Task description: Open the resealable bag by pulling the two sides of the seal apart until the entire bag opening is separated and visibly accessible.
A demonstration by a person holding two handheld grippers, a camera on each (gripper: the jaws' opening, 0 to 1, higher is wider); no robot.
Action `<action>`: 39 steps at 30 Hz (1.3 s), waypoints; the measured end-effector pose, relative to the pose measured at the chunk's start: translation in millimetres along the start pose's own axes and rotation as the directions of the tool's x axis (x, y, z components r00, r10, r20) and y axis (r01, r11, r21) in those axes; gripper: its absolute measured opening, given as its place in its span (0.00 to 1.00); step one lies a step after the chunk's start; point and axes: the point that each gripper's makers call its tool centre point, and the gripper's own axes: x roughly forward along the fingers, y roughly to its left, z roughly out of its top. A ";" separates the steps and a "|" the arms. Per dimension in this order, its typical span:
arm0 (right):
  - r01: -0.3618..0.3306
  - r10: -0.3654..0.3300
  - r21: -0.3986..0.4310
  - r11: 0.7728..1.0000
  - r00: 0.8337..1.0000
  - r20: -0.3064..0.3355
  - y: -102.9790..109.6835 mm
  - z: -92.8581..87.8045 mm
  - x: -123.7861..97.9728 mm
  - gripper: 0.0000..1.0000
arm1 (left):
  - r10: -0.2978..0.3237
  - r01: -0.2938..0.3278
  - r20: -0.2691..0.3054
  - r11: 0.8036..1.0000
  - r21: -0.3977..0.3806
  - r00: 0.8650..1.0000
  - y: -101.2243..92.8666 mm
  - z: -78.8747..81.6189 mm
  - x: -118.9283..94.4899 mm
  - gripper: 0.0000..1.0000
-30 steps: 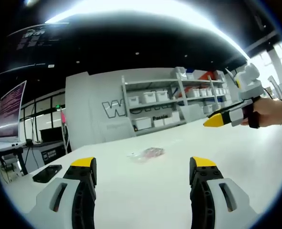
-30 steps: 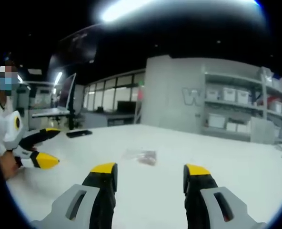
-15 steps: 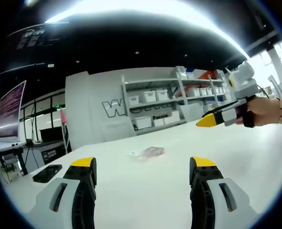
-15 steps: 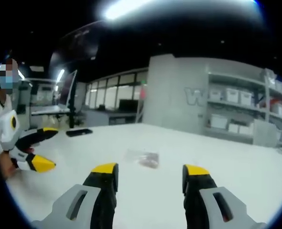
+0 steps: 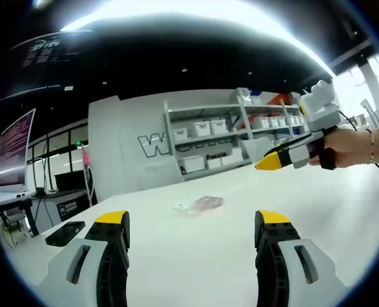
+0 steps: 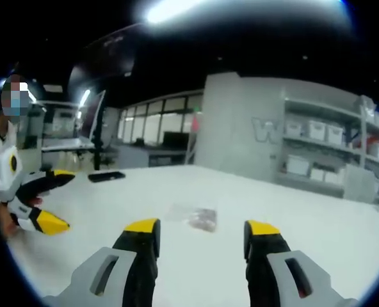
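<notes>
Left gripper view: my left hand-held gripper hangs above the white table, jaws spread wide and holding nothing. The resealable bag lies flat on the table ahead, between the two jaw tips as seen and well apart from them. It is clear plastic with something reddish inside; I cannot tell whether the seal is closed. My right hand-held gripper enters from the right, held in my right hand, its yellow tip pointing toward the bag from above the table. It is apart from the bag.

A dark phone lies on the table at far left. Behind the table stands a grey wall with shelves carrying white bins.

Right gripper view: the right hand-held gripper also has its jaws wide apart and empty, off the table. The bag lies ahead on the table, near the jaw tips but not touching either. At far left my left hand-held gripper shows with its yellow-tipped jaws spread open, well apart from the bag. The phone lies further back.
</notes>
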 end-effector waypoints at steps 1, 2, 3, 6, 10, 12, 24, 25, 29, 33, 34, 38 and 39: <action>0.000 0.000 0.001 1.000 1.000 0.000 -0.4 0.1 0.9 0.51 | 0.000 0.000 0.000 1.000 0.000 1.000 0.2 -0.1 0.2 0.79; 0.001 -0.001 0.002 1.000 1.000 0.001 -0.7 0.3 1.4 0.51 | 0.001 -0.001 -0.001 1.000 0.000 1.000 0.5 -0.2 0.4 0.79; 0.001 -0.001 0.003 1.000 1.000 0.001 -1.3 0.5 2.2 0.51 | 0.001 -0.001 0.000 1.000 0.000 1.000 0.9 -0.2 0.5 0.79; 0.004 -0.004 0.005 1.000 1.000 0.002 -3.3 1.5 4.2 0.51 | 0.004 -0.004 0.001 1.000 -0.001 1.000 2.1 0.2 1.1 0.79; 0.004 -0.004 0.004 1.000 1.000 0.006 -5.3 4.0 7.4 0.50 | 0.005 -0.005 0.001 1.000 0.000 1.000 3.1 0.3 1.7 0.79; 0.003 -0.003 0.000 1.000 1.000 0.007 -5.6 5.2 8.9 0.50 | 0.005 -0.005 -0.002 1.000 0.000 1.000 3.5 -0.4 2.1 0.79; -0.019 0.019 -0.014 1.000 1.000 0.006 0.0 2.1 29.1 0.49 | 0.006 -0.006 -0.040 1.000 -0.020 0.999 11.3 -9.1 6.1 0.84; -0.024 0.024 -0.016 1.000 1.000 0.004 1.5 1.6 31.3 0.49 | 0.006 -0.007 -0.043 1.000 -0.020 0.999 12.1 -9.8 6.3 0.84; -0.035 0.035 -0.040 0.999 0.999 -0.004 4.6 -0.9 39.9 0.47 | 0.006 -0.007 -0.046 1.000 -0.028 0.999 13.3 -10.5 7.1 0.85; -0.043 0.043 -0.065 0.997 0.999 -0.011 5.8 -2.9 47.5 0.46 | 0.001 -0.002 -0.049 0.999 -0.033 0.999 13.1 -11.2 9.5 0.85; -0.046 0.045 -0.074 0.996 0.999 -0.012 6.0 -3.2 49.2 0.46 | -0.001 0.000 -0.049 0.999 -0.035 0.999 13.0 -11.3 9.9 0.85; -0.049 0.048 -0.088 0.995 0.999 -0.016 5.2 -4.2 54.6 0.45 | -0.007 0.005 -0.055 0.999 -0.032 0.998 12.6 -14.6 11.2 0.85; -0.051 0.050 -0.090 0.995 0.999 -0.015 5.6 -4.7 56.0 0.45 | -0.008 0.006 -0.058 0.999 -0.032 0.998 12.6 -16.0 11.6 0.85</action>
